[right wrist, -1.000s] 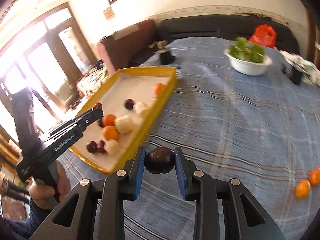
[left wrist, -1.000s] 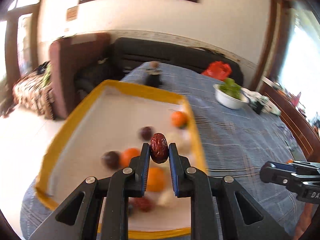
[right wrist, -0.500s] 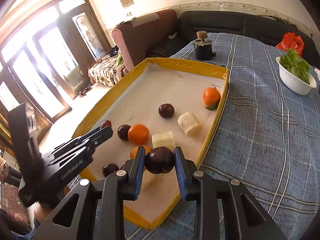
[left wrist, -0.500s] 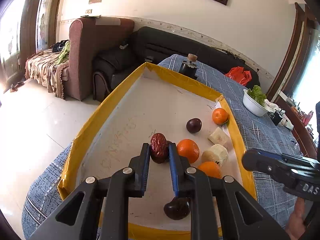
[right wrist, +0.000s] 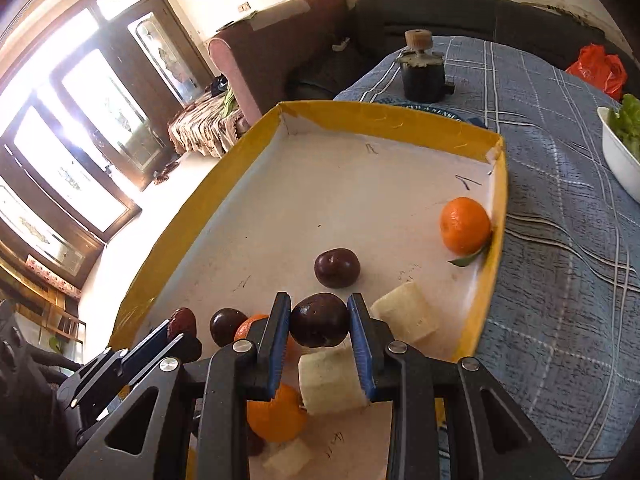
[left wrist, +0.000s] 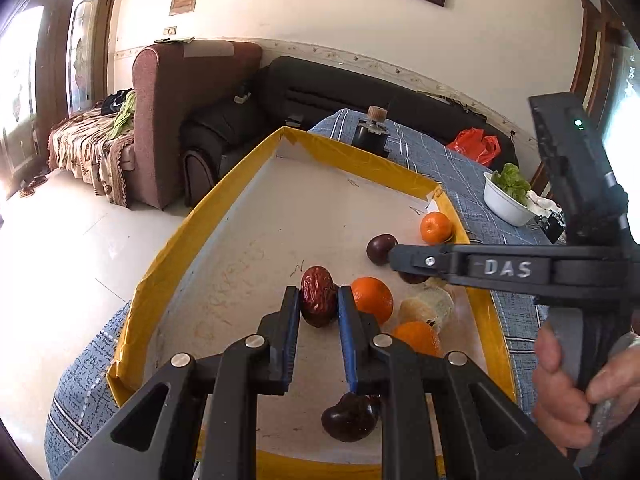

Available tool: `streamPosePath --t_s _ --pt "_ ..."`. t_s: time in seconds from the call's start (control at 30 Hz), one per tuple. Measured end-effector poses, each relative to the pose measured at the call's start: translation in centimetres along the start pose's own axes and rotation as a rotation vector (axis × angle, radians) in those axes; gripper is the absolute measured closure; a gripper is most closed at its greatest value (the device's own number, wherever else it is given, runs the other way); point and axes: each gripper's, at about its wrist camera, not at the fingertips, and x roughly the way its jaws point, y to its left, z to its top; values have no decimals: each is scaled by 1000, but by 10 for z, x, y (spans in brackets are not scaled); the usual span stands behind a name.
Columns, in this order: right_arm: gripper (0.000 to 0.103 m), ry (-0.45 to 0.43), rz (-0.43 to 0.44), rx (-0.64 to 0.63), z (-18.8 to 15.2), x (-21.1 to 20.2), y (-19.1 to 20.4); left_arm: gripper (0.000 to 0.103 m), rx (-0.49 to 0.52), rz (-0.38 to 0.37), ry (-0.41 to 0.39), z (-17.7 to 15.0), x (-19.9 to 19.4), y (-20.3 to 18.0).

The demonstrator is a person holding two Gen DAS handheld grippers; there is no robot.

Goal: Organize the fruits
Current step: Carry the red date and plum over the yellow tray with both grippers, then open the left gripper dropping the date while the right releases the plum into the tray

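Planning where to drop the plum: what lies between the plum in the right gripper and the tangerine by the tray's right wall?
In the right wrist view, only a pale fruit chunk; beyond it bare tray floor.

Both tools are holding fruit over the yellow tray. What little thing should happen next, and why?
Probably lower the left tool a little and let go. It is shut on the wrinkly red date above bare tray floor, left of an orange. The right tool is shut on a dark plum right over a pale chunk, so it likely needs a clearer spot first.
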Motion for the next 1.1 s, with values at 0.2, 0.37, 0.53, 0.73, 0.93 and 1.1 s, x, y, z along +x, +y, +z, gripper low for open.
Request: streamPosePath --t_s 0.2,0.37,0.53,0.73,0.93,1.1 --pt "69 15 -26 4 0 9 -2 84 5 -5 2 -1 -1 1" --pt "69 12 -3 24 1 10 -9 84 -18 7 -5 0 -2 4" --pt "68 5 11 30 -3 4 -9 84 -40 29 4 1 0 8" --pt "61 -12 31 52 -6 -5 -13 84 -51 28 14 2 2 10" --pt "61 -43 57 58 -11 -21 -13 71 -50 51 5 2 1 9" --pt "60 -59 61 54 -19 -34 -13 68 -45 68 -7 2 -2 9"
